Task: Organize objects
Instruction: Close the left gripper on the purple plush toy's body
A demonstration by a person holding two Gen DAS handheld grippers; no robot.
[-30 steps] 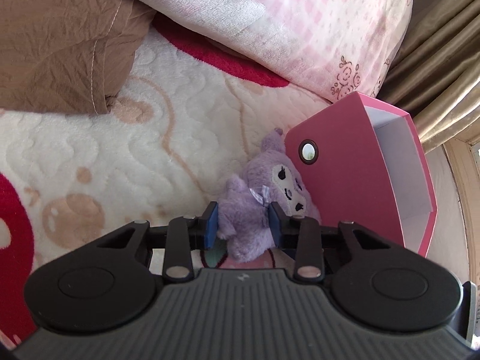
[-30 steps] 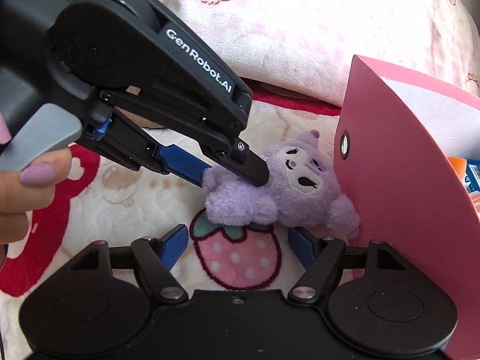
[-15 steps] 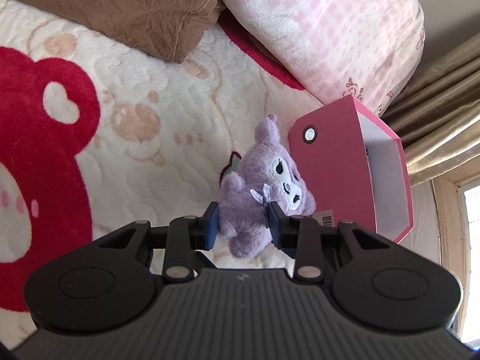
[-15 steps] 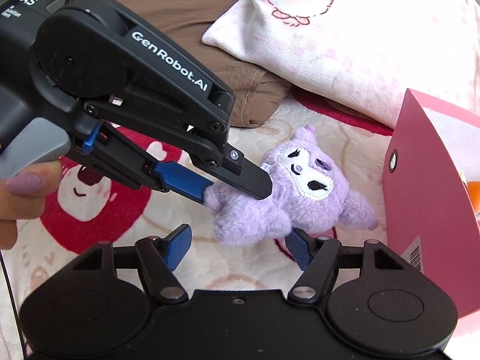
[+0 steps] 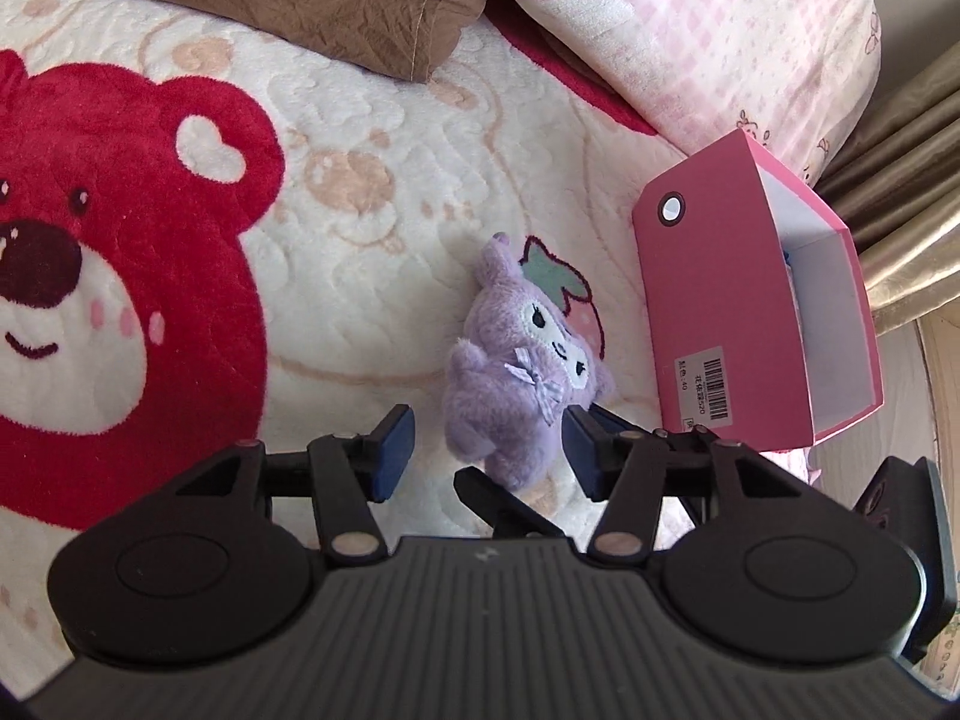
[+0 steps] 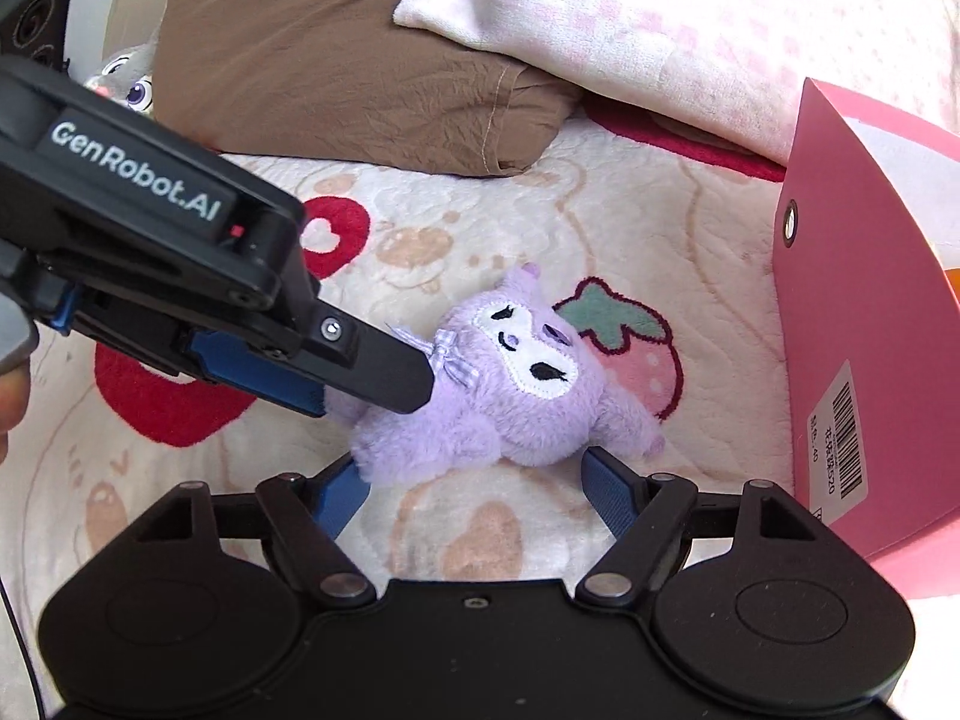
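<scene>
Lying on the bed blanket (image 6: 600,204), face up, just beside the printed strawberry (image 6: 624,330): 1 purple plush toy (image 6: 510,396), with the pink box (image 6: 858,312) at its 3 o'clock in the right wrist view, near but not touching. Opening at this moment, the left hand-held gripper (image 5: 486,450), blue pads apart with the toy's lower body between them; right pad close against the fur, left pad clear of it, no squeeze visible. Reaching in from 9 o'clock in the right wrist view, that same left hand-held gripper, tip at the toy's bow. Opening too, the right hand-held gripper (image 6: 474,492), jaws wide, toy's underside between the pads at 12 o'clock, contact hard to judge. Up at 11 o'clock, 1 brown pillow (image 6: 336,54); at 1 o'clock, 1 pink-and-white pillow (image 6: 690,18). Red bear print (image 5: 108,276) at 9 o'clock in the left wrist view.
</scene>
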